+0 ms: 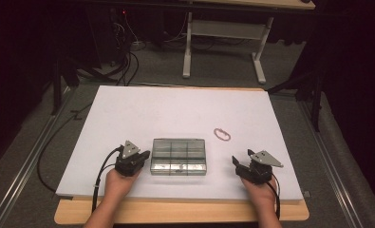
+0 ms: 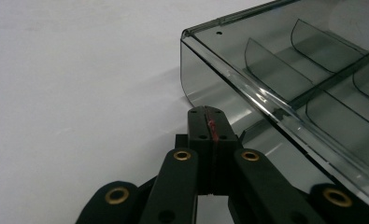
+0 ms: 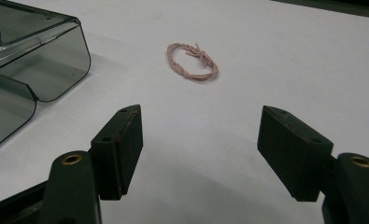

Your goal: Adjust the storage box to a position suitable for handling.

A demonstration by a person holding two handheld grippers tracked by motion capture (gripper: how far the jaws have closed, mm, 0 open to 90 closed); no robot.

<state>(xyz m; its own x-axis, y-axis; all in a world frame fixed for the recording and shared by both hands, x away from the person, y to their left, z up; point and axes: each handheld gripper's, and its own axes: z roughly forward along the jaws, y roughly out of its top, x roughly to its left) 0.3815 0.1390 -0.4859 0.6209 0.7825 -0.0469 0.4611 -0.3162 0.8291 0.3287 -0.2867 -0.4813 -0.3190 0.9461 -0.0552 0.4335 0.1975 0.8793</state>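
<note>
Box: clear smoky compartment box (image 1: 178,156) lying flat at the near middle of the white table (image 1: 175,109), lid down; dividers seen through the plastic, contents too dim to make out; right part cut off at the frame edge in the left gripper view.
Left gripper: (image 1: 145,154) just beside the box's left end, jaws pressed fully together with nothing between them; tip close against the box's corner wall (image 2: 196,86), contact not certain.
Right gripper: (image 1: 236,161) near the table's right front, well apart from the box, jaws spread wide and holding nothing.
Loop: small pink twisted cord ring (image 3: 192,61) on bare table ahead of the right jaws, apart from box and grippers; material hard to tell.
Hands: wrists cut off at the bottom edge of the high view.
</note>
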